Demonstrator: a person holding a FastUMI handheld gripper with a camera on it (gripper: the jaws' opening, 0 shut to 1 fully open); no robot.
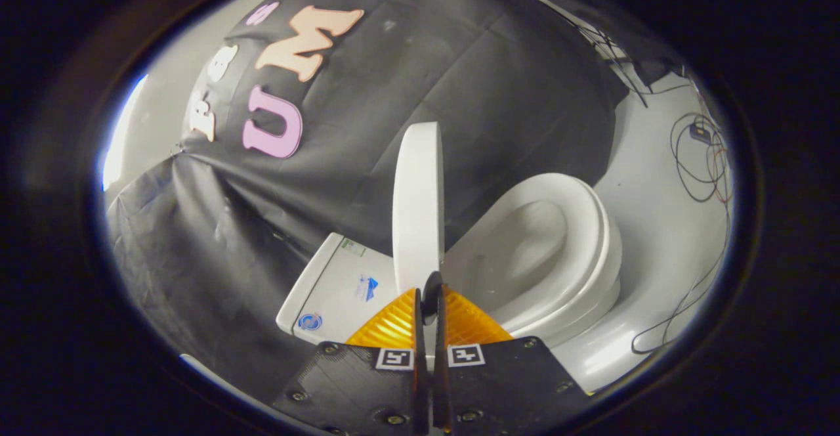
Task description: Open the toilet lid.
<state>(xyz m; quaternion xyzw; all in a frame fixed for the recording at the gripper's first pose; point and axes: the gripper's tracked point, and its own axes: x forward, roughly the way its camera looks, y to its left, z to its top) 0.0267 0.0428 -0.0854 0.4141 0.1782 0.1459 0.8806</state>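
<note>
Now we note the gripper [430, 305] pinching the near edge of the raised toilet lid [418, 199], which stands upright just ahead, beside the seat [577, 239].

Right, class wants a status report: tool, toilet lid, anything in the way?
Tool shut, fingers together, gripping nothing. White plastic toilet lid raised upright just ahead of fingers, bowl exposed. Nothing in the way.

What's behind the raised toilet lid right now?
Behind the raised lid sits the tank, with the black cloth wall beyond. The lid covers part of the tank. The fingers are closed together just before the lid's near edge; whether they pinch it cannot be told.
</note>
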